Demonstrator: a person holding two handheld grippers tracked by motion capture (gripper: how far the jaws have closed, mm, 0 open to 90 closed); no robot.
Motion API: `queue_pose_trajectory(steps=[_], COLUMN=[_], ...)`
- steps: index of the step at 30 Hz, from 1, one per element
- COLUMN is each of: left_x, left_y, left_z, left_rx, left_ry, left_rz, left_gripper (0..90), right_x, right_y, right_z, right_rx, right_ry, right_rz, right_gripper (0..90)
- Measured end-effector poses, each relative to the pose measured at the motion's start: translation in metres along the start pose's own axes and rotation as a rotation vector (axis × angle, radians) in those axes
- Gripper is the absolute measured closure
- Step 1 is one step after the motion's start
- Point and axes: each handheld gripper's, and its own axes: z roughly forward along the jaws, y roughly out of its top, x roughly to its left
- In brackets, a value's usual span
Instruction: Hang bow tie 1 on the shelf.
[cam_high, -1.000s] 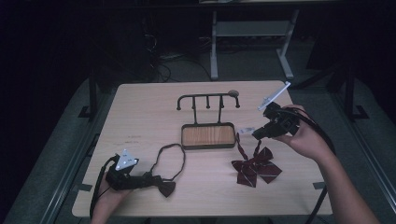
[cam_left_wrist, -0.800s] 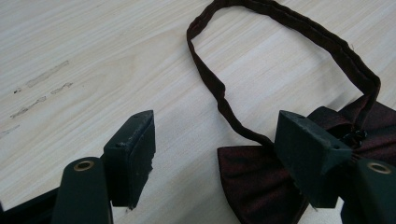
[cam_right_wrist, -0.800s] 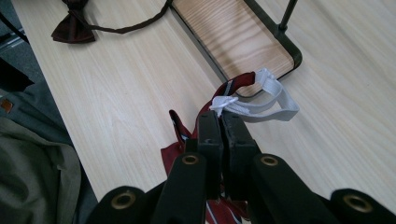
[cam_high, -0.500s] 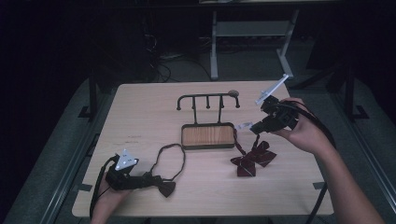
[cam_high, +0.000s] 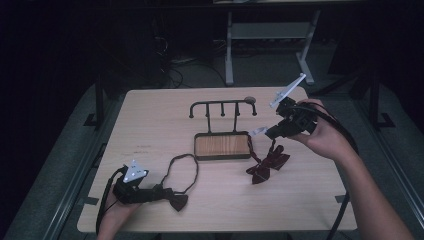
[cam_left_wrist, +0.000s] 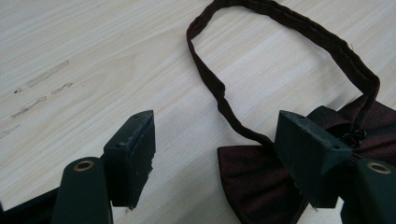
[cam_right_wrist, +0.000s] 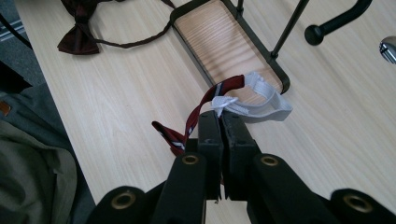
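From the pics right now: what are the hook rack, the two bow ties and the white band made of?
Hook rack: dark matte metal rods, likely; base inlay shows wood grain.
Plain bow tie: dark red woven fabric with a slight sheen and a stitched strap.
Striped bow tie: similar cloth with light stripes.
White band: ribbed, probably elastic.
Table: pale wood-grain top, possibly laminate.
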Motion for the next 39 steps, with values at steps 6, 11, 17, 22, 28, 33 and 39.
queue_pose_trajectory(steps=[6,11,17,22,28,33,39], left_x=[0.0,0.0,0.0,0.0,0.0,-0.001,0.0], left_y=[0.0,0.0,0.0,0.0,0.0,0.0,0.0], left_z=[0.0,0.0,0.0,0.0,0.0,0.001,0.001], left_rx=[-0.005,-0.004,-0.004,-0.005,0.001,0.001,0.002], left_ry=[-0.002,-0.002,-0.003,-0.004,-0.005,-0.005,-0.007], left_rz=[-0.005,-0.006,-0.005,-0.006,-0.003,-0.002,0.001], left_gripper=[29.7,29.7,29.7,29.7,29.7,29.7,29.7], right_x=[0.001,0.002,0.006,0.007,0.005,-0.003,-0.017], right_y=[0.009,0.018,0.028,0.036,0.043,0.047,0.049], right_z=[-0.005,-0.01,-0.017,-0.024,-0.028,-0.032,-0.031], right_rx=[-0.004,-0.008,-0.013,-0.015,-0.021,-0.021,-0.023], right_ry=[-0.009,-0.016,-0.029,-0.037,-0.045,-0.054,-0.064], right_rz=[-0.014,-0.024,-0.046,-0.056,-0.059,-0.042,-0.01], right_gripper=[87.1,87.1,87.1,87.1,87.1,87.1,87.1])
